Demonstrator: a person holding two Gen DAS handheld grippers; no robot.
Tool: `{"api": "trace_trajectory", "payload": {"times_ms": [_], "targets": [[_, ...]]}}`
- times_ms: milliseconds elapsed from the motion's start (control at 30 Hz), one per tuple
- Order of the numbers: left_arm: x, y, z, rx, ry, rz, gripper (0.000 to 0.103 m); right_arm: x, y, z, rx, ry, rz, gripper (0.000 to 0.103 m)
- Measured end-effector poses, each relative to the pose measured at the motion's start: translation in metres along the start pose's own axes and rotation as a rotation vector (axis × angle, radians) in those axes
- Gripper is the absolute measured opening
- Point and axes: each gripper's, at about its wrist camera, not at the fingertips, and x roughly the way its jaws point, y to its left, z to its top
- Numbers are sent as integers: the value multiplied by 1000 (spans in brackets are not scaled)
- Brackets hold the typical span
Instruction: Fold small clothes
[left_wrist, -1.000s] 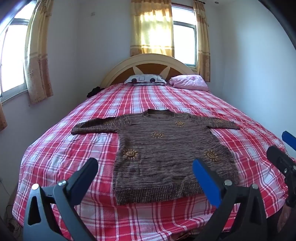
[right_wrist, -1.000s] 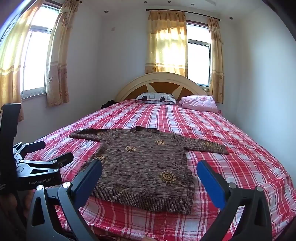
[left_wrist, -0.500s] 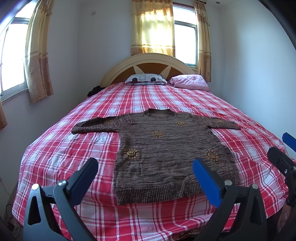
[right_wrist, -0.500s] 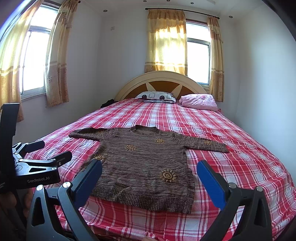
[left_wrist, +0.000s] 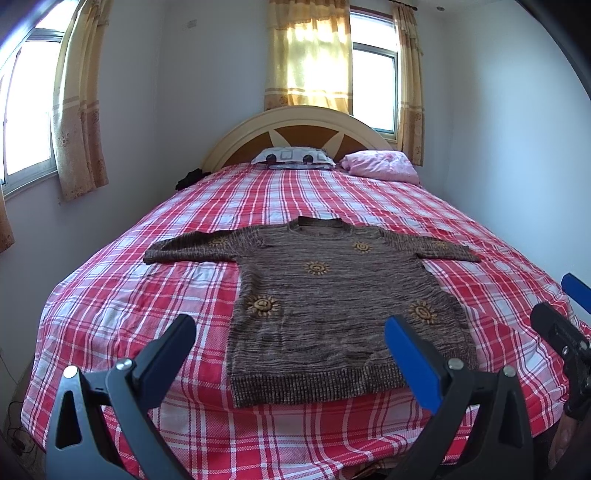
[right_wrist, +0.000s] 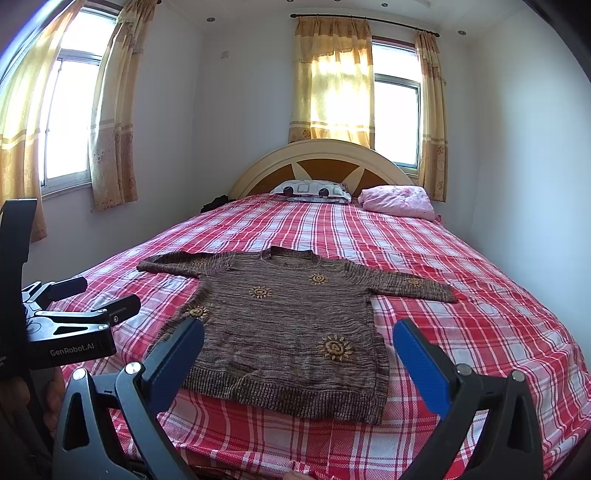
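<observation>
A small brown knit sweater (left_wrist: 332, 295) with orange sun motifs lies flat on the bed, sleeves spread, hem toward me. It also shows in the right wrist view (right_wrist: 291, 325). My left gripper (left_wrist: 291, 339) is open and empty, held above the foot of the bed, short of the sweater's hem. My right gripper (right_wrist: 299, 343) is open and empty, likewise short of the hem. The left gripper (right_wrist: 96, 302) shows at the left edge of the right wrist view; the right gripper (left_wrist: 561, 306) shows at the right edge of the left wrist view.
The bed has a red plaid cover (left_wrist: 147, 302). A patterned pillow (left_wrist: 295, 157) and a pink bundle (left_wrist: 380, 168) lie by the headboard (left_wrist: 303, 129). A dark item (left_wrist: 190, 177) sits at the far left bed edge. Walls stand close on both sides.
Both grippers have drifted very slightly; the view has shifted a little. The sweater has not moved.
</observation>
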Motion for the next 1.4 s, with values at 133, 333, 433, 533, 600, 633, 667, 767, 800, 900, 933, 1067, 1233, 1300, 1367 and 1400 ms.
{"api": "trace_trajectory", "payload": {"times_ms": [133, 333, 433, 533, 600, 633, 667, 767, 800, 900, 933, 1067, 1233, 1300, 1367, 1400], "targets": [[0, 0, 0, 0, 0, 1, 103, 2, 1, -2, -4, 4, 0, 102], [0, 2, 0, -8, 0, 2, 103, 2, 3, -3, -8, 6, -2, 102], [0, 3, 0, -8, -1, 3, 103, 3, 5, -4, -8, 11, 0, 102], [0, 4, 0, -9, -1, 3, 103, 4, 5, -3, -9, 11, -2, 102], [0, 4, 0, -10, -3, 4, 103, 4, 5, -3, -7, 11, 0, 102], [0, 4, 1, -11, -3, 5, 103, 4, 5, -3, -9, 12, -1, 102], [0, 4, 1, -11, -2, 5, 103, 4, 5, -3, -9, 12, -1, 102], [1, 6, 1, -15, -4, 7, 103, 4, 5, -4, -10, 13, -1, 102], [1, 6, 1, -16, -4, 8, 103, 4, 6, -4, -11, 13, -1, 102], [0, 6, 1, -18, -4, 9, 103, 4, 6, -4, -10, 14, -2, 102], [0, 6, 1, -17, -4, 10, 103, 4, 5, -4, -9, 14, -1, 102], [3, 9, 1, -19, 0, 11, 103, 6, 4, -5, -10, 18, -1, 102], [4, 10, 0, -18, 4, 15, 103, 11, 1, -7, -1, 29, 18, 102], [8, 11, -1, -18, 9, 18, 103, 13, -3, -7, 8, 34, 24, 102], [13, 13, -1, -18, 19, 21, 103, 16, -6, -8, 18, 41, 30, 102], [15, 14, -1, -19, 21, 24, 103, 18, -8, -8, 21, 45, 31, 102]]}}
